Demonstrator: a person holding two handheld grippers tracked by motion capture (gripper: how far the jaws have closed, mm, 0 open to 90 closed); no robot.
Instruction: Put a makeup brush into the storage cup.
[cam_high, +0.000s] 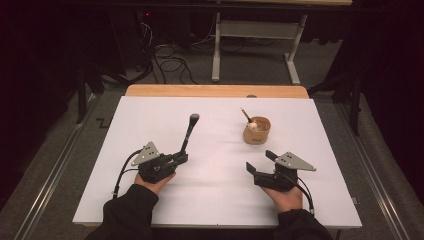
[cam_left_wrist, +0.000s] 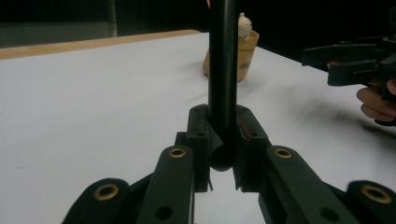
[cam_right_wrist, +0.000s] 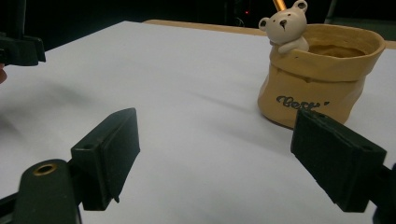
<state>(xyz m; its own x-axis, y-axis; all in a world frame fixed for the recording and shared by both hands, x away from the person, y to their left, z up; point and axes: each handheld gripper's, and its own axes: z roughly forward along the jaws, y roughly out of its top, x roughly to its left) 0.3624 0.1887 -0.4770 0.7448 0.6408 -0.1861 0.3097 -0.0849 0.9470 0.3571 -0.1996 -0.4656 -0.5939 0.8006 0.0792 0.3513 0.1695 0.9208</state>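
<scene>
Surroundings: a white table top (cam_high: 215, 200) with a wooden edge (cam_high: 215, 91) at its far side; beyond it, dark floor with loose cables (cam_high: 167, 62) and a grey table frame (cam_high: 255, 45).
Pot: a tan bag-shaped pot (cam_high: 257, 131) with a small bear figure (cam_right_wrist: 285, 25) on its rim stands right of centre; a pencil-like stick (cam_high: 246, 115) leans out of it.
Obstructions: bare table between both grippers and the pot; nothing lies in between.
Left hand: the left hand (cam_high: 152, 184), dark-sleeved, comes in from the bottom edge and grasps the left gripper (cam_high: 181, 158) low over the table, jaws pointing away and to the right.
Right hand: the right hand (cam_high: 286, 197) keeps the right gripper (cam_high: 260, 160) low, pointed towards the pot.
Left gripper state: clamped on the lower end of a black brush (cam_high: 189, 132).
Right gripper state: jaws wide apart, nothing between them.
Brush position: handle seated between the left pads, running up and away, head (cam_high: 194, 118) raised at the far end, well left of the pot.
Pot position: just ahead of the right gripper, slightly to its right in the right gripper view, not touched.
</scene>
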